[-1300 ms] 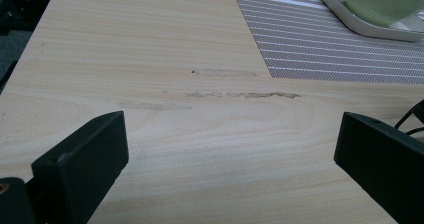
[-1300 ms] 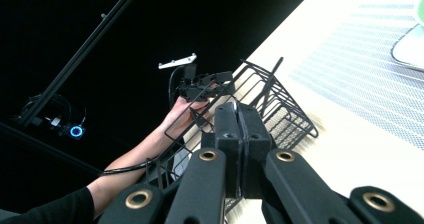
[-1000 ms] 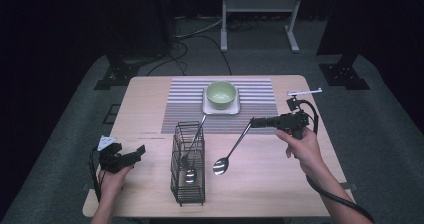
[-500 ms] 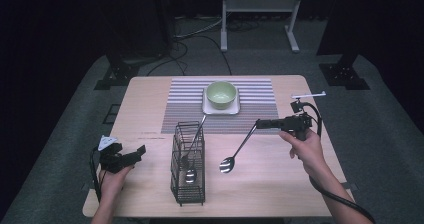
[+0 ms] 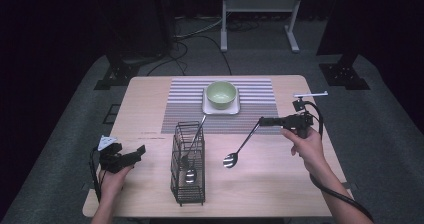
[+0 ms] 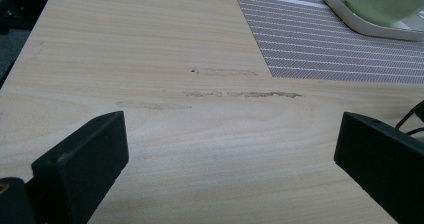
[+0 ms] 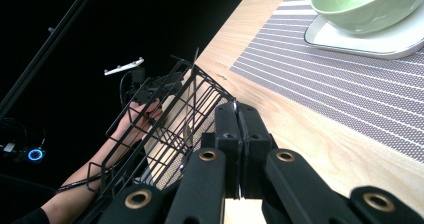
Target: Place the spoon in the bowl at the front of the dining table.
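Observation:
My right gripper (image 5: pixel 263 120) is shut on the handle end of a metal spoon (image 5: pixel 244 143). The spoon slants down to the left, and its bowl hangs low over the table right of a black wire basket (image 5: pixel 188 194). Another spoon (image 5: pixel 193 146) leans inside that basket. In the right gripper view the jaws (image 7: pixel 242 129) are pressed together on the thin handle, with the basket (image 7: pixel 165 119) just beyond. At the table's left front, my left gripper (image 5: pixel 136 152) is open. Its jaws (image 6: pixel 230 149) stand wide apart over bare wood.
A green bowl (image 5: pixel 221 94) sits on a white square plate (image 5: pixel 209 109) on a striped placemat (image 5: pixel 260 104) at the back middle. The left gripper view catches the placemat (image 6: pixel 310 39) and the plate (image 6: pixel 350 24) at upper right. A metal stand (image 5: pixel 260 4) is behind the table.
My right gripper has carried the spoon to the right, away from the basket. The left gripper has not moved.

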Demonstrator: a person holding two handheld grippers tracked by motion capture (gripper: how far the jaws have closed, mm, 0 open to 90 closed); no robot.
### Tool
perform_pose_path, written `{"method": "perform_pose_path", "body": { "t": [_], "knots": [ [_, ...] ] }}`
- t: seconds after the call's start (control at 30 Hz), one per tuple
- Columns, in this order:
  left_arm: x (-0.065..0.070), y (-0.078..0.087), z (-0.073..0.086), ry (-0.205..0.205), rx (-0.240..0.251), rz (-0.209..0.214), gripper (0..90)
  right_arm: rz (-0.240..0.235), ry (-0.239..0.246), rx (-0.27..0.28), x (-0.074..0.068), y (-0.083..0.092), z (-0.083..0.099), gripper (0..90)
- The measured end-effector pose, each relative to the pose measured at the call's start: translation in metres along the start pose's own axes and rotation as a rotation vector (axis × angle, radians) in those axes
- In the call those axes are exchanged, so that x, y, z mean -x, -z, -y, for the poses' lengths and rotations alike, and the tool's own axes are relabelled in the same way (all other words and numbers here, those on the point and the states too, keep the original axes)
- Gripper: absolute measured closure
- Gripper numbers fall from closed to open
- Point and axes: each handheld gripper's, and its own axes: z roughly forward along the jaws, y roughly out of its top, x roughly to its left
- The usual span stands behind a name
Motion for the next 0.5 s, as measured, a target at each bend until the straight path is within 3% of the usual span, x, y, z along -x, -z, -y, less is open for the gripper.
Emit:
{"method": "perform_pose_path", "body": {
  "t": [0.5],
  "knots": [
    [-0.0008, 0.0005, -0.0002, -0.001, 0.002, -0.002, 0.0, 0.028, -0.007, 0.013, 0.007, -0.0033, -0.0075, 88.8]
  ]
}}
